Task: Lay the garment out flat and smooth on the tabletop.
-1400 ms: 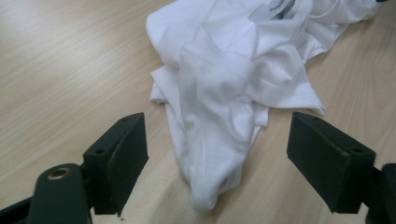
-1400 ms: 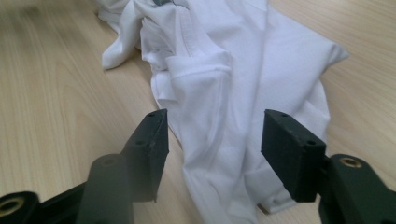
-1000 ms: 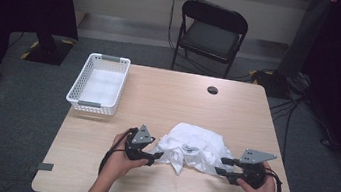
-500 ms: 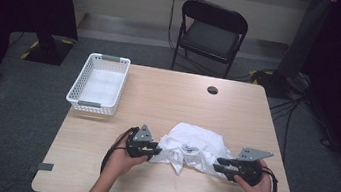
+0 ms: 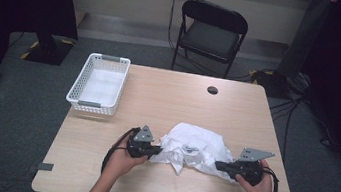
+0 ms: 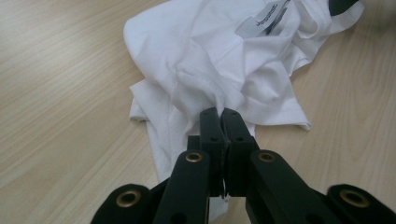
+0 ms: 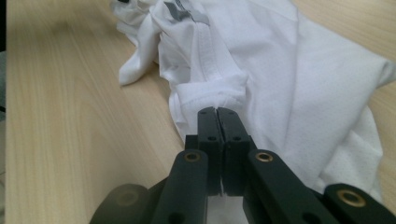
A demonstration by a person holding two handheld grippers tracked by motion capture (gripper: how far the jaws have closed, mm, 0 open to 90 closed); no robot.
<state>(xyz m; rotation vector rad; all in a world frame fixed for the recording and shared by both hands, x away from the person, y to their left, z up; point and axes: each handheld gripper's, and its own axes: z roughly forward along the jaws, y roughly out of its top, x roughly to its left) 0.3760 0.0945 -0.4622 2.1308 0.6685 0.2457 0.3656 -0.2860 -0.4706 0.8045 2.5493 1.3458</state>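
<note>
white shirt crumpled on table, near basket. left gripper, right gripper just clamped on cloth edges; spreading and folding remain.

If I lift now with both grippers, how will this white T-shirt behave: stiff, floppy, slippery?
Probably floppy: the white T-shirt lies crumpled in soft folds, so its middle should sag between the left gripper and right gripper. Likely light, being thin fabric. Each pinches only a small fold, so it might slip.
</note>
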